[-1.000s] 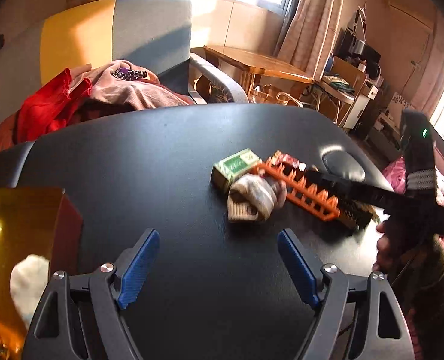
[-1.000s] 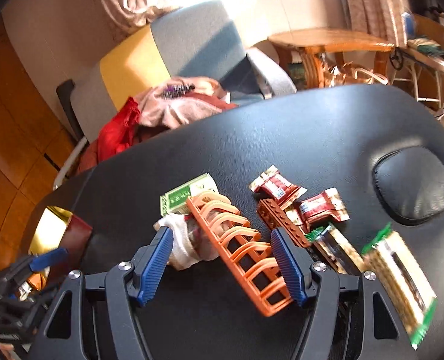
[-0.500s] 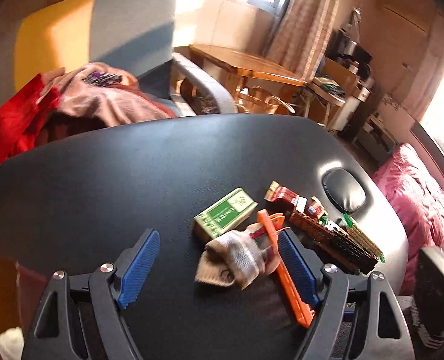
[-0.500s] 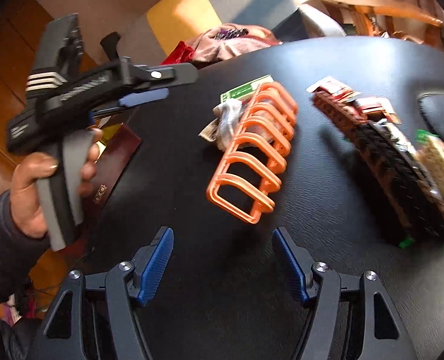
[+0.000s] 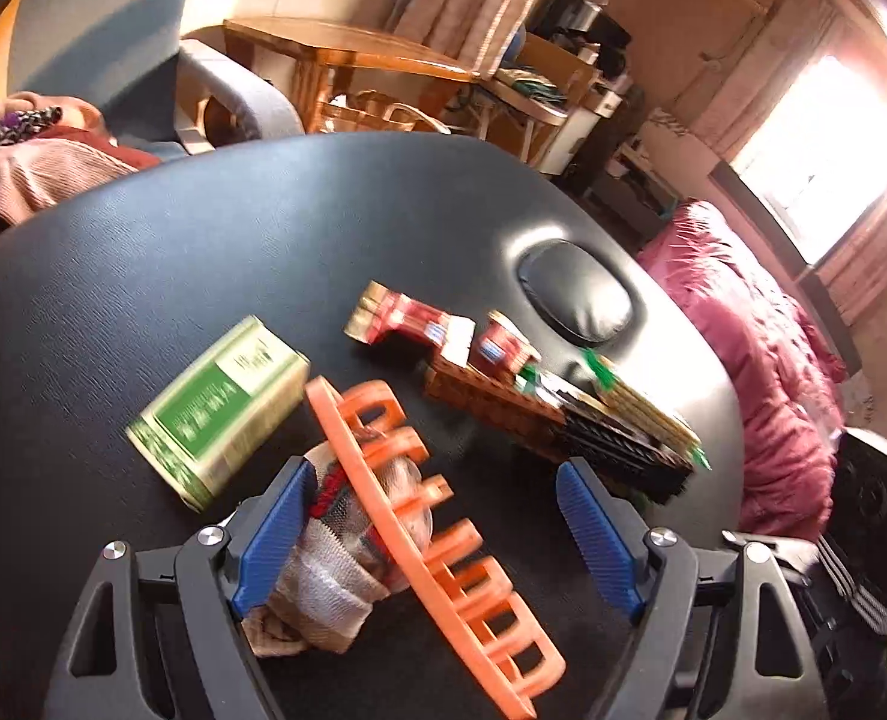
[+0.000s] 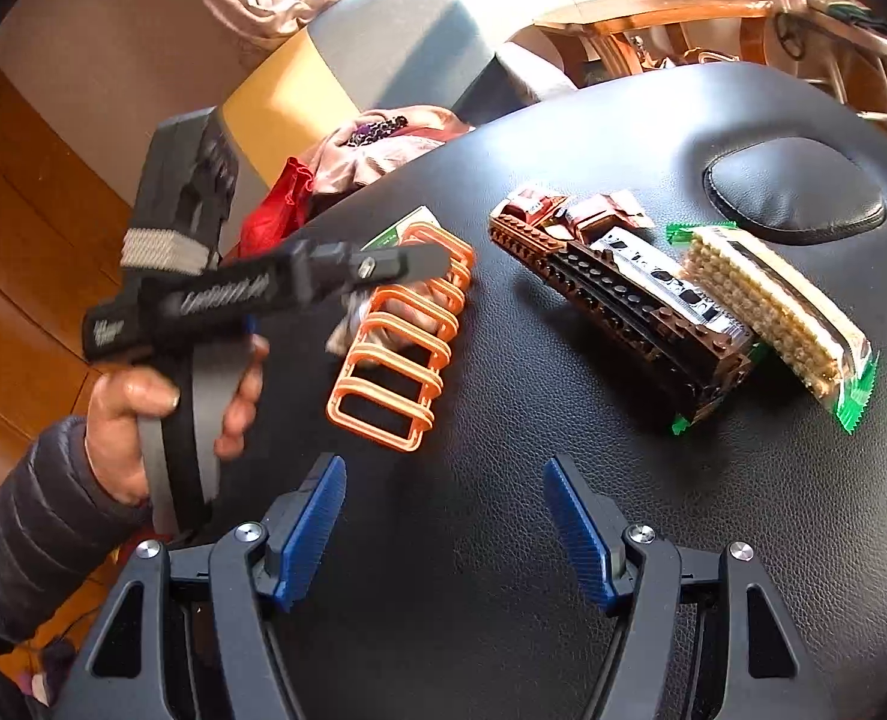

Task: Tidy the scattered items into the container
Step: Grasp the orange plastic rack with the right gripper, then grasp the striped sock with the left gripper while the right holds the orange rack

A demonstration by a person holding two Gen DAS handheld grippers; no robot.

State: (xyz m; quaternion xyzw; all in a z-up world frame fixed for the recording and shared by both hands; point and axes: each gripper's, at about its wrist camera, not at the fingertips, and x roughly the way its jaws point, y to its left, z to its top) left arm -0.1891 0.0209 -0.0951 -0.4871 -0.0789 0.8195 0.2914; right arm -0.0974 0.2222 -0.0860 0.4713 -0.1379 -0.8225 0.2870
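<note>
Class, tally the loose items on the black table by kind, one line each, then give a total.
Orange rack: 1
Green box: 1
Rolled sock: 1
Brick bar: 1
Snack packets, at least: 4 (two red, one black-and-white, one wafer)
Total: 8

Warm sunlight from blown-out windows — glare on black leather-textured surface [image 5: 215, 276]; motion blur on green rectangular tin [image 5: 218, 405]; fisheye bending, dark vignetted corners.
</note>
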